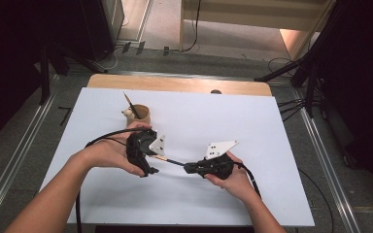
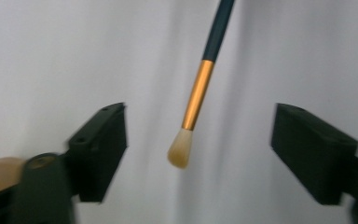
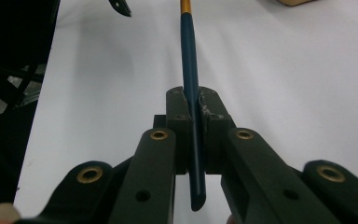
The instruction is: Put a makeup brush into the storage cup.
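Handing over mid-air above the white surface [image 1: 252, 126]: right claw [image 3: 192, 100] clamped on the brush [image 3: 189, 70] handle, left claw [image 2: 198, 140] spread wide around its bristle end without touching; next, probably carry it to the cup [image 1: 141, 115].

In the left gripper view the paintbrush [image 2: 197, 95] runs off the top edge, so its handle end is cut away, and both black fingers [image 2: 100, 149] of the left claw [image 2: 198, 149] are smeared by blur, the right-hand one clipped at the picture's edge. In the right gripper view the brush's gold ferrule is cut by the top edge, so its bristles lie outside the picture, and where the right claw [image 3: 193, 105] clamps the handle, part of it is hidden between the pads. From the high view the wooden cup [image 1: 138, 115] is too small to tell its contents beyond one dark stick, and the left claw's body covers the brush tip.
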Tool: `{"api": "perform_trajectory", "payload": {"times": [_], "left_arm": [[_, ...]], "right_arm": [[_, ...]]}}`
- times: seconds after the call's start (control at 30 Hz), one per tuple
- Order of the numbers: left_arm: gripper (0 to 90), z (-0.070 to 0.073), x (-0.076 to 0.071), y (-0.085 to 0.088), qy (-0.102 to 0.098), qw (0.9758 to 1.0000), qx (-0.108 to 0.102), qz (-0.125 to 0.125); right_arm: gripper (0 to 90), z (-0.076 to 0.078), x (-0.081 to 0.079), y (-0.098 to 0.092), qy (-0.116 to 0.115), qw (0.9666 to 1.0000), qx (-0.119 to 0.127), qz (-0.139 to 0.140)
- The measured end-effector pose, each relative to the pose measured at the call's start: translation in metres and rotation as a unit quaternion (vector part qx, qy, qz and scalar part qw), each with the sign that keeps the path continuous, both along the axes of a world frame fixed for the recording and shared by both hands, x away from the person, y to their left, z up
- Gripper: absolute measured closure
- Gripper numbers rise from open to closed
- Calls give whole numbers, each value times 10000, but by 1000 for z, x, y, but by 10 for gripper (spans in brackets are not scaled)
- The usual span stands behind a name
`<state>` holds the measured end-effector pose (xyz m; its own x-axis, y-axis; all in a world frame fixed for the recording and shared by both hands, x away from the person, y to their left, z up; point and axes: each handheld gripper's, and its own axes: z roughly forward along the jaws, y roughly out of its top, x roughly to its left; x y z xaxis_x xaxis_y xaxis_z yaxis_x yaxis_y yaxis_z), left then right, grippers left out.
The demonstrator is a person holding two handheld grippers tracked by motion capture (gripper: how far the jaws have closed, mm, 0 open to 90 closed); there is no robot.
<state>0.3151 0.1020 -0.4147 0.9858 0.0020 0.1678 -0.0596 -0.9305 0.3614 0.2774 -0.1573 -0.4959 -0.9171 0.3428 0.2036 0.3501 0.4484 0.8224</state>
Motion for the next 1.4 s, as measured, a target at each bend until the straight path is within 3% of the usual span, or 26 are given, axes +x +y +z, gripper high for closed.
{"api": "perform_trajectory", "payload": {"times": [0.07,0.2,0.43,0.67,0.83,0.9,1.03,1.13,1.27,1.4], "left_arm": [[89,1,3,5,35,9994,-276,189],[19,4,7,14,81,9972,-597,439],[0,3,11,26,101,9904,-1114,816],[0,4,13,35,62,9795,-1655,1145],[0,5,13,38,-3,9728,-1891,1337],[0,4,13,39,-15,9692,-2008,1428],[0,3,12,41,-17,9592,-2322,1614],[0,1,13,42,25,9558,-2417,1673],[0,-1,10,40,72,9546,-2463,1672],[0,-3,10,38,90,9499,-2589,1746]], "right_arm": [[858,0,0,-1,-29,10000,48,-27],[858,2,0,-3,-98,9998,105,-103],[859,4,0,-5,-352,9986,190,-352],[858,7,-1,-8,-559,9958,372,-628],[858,10,-1,-8,-698,9939,468,-714],[858,10,-2,-7,-763,9929,507,-763],[858,11,-1,-8,-845,9910,609,-840],[858,12,0,-8,-910,9896,666,-896],[858,12,0,-8,-1035,9868,708,-1027],[858,13,2,-8,-1091,9847,809,-1096]]}}
